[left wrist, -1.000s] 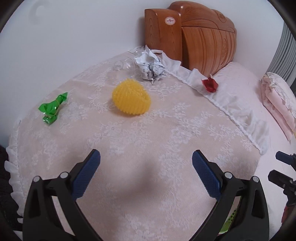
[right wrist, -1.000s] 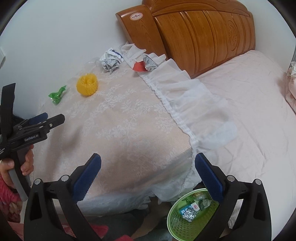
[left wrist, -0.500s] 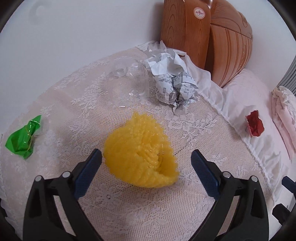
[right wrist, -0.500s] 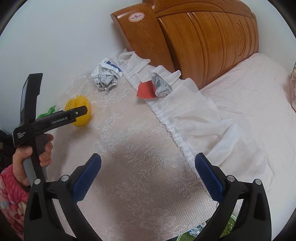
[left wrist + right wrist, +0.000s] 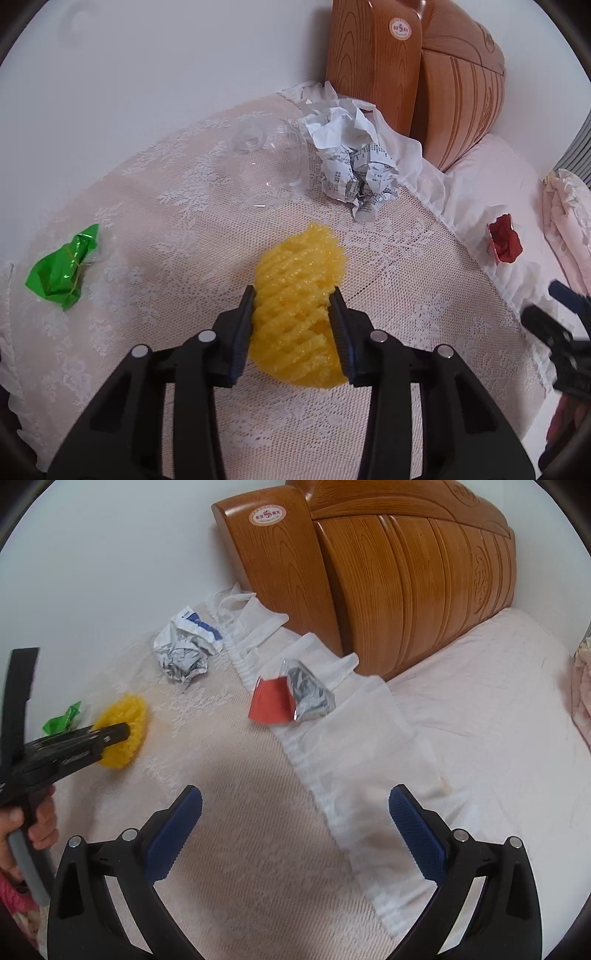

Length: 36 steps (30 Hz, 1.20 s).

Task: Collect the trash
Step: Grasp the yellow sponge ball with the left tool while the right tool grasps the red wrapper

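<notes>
Squeezing yellow foam net point(image 5: 299, 310) between left tongs point(image 5: 293, 334); right tongs point(image 5: 295, 834) wide open, empty.

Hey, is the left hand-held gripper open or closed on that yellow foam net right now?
Closed on it. In the left wrist view the left hand-held gripper has both pads pressed into the sides of the yellow foam net, squeezing it narrower between them.

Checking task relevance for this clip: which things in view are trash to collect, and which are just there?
Trash:
yellow foam net, gripped by left gripper
green wrapper
crumpled paper
red wrapper
silver wrapper

Just there:
headboard
lace cover
</notes>
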Each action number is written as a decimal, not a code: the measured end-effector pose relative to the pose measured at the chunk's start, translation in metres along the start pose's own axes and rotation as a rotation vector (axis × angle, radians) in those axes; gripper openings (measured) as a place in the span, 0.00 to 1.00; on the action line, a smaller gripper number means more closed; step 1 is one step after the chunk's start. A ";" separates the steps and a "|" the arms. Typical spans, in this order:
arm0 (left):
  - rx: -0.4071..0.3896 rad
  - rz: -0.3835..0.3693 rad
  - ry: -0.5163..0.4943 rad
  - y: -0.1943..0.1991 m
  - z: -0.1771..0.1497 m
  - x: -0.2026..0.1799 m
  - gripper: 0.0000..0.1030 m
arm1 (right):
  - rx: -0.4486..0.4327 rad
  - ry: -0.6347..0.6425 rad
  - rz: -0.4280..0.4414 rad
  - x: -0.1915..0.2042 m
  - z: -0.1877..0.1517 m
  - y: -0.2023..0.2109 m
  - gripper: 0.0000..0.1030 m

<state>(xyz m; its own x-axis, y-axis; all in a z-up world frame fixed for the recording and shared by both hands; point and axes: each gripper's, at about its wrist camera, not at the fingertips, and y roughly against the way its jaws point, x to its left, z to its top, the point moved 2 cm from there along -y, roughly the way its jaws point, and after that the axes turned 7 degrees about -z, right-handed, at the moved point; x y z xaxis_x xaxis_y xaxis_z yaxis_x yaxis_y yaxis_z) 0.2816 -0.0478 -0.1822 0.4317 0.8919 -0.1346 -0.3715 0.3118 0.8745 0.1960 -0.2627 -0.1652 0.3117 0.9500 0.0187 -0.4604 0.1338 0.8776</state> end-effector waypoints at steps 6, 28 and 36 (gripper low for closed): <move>-0.036 0.026 -0.024 0.036 -0.020 0.010 0.38 | -0.011 0.081 -0.081 0.021 0.027 -0.039 0.98; -0.071 -0.001 -0.077 0.095 -0.067 0.003 0.38 | -0.072 0.016 0.059 0.007 0.024 0.012 0.29; -0.055 -0.097 -0.155 0.134 -0.113 -0.053 0.38 | -0.070 0.049 0.156 -0.002 -0.053 0.104 0.29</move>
<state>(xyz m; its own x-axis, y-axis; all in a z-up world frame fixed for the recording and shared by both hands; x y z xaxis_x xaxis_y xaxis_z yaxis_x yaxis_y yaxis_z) 0.1162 -0.0168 -0.1108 0.5877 0.7968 -0.1402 -0.3642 0.4153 0.8336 0.1033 -0.2361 -0.0988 0.1917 0.9732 0.1270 -0.5576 0.0016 0.8301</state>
